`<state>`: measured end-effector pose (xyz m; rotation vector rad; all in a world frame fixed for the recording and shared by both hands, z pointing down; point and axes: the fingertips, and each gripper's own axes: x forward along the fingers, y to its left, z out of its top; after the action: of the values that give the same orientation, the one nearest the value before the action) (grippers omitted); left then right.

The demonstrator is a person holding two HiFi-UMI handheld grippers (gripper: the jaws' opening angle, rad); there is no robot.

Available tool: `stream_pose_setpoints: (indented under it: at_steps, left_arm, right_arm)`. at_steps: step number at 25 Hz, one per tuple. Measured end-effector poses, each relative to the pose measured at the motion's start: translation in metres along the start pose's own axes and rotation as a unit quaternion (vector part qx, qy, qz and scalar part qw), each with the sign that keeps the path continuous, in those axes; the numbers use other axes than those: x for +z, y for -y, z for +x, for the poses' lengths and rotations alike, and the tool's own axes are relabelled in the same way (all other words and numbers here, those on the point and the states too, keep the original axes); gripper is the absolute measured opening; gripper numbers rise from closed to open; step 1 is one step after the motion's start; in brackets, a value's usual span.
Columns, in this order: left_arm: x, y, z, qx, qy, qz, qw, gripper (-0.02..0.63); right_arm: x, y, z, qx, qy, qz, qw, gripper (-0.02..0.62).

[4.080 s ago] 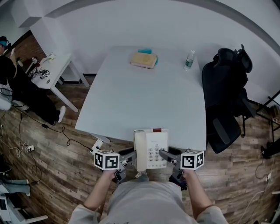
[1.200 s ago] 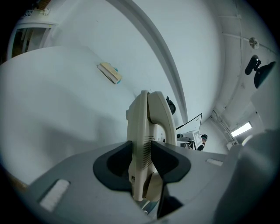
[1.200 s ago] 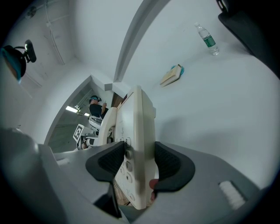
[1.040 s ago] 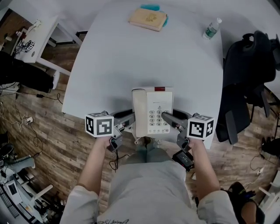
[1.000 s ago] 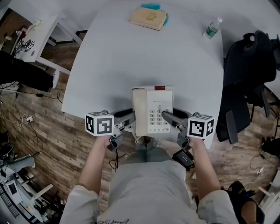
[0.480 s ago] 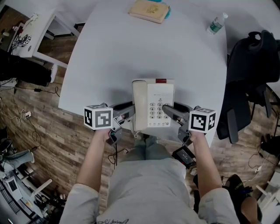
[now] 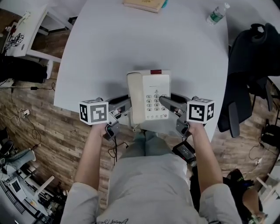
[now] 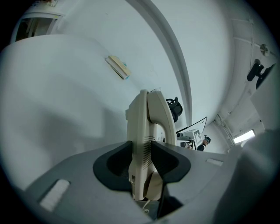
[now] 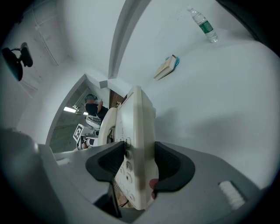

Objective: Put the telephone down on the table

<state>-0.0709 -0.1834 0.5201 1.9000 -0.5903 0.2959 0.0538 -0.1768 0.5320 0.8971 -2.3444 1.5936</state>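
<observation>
I hold the telephone above the near edge of the table, left gripper and right gripper each clamped on one side; I judge it best lowered level, then released together.

In the head view the picture's top edge cuts off the book at the bench's far edge. The label of the bottle near the far right corner is too small to read, and so are the telephone's key labels. The telephone hides its own underside, so whether it rests on the bench by the near edge cannot be told. The under jaw of the left gripper and of the right gripper lies out of sight beneath it.
</observation>
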Motion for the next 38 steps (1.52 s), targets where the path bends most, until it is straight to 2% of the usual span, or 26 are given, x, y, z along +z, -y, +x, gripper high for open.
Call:
stream_pose_setpoints:
  at_steps: [25,38]
  left_arm:
    - [0.006,-0.032,0.030,-0.001,-0.012,-0.018,0.9998,0.149]
    - [-0.002,-0.049,0.040,-0.006,-0.022,-0.048,0.9986,0.149]
  right_arm:
    - [0.005,0.037,0.018,-0.011,-0.004,0.019,1.000,0.225]
    - [0.002,0.052,0.029,-0.018,-0.009,0.025,0.999,0.225]
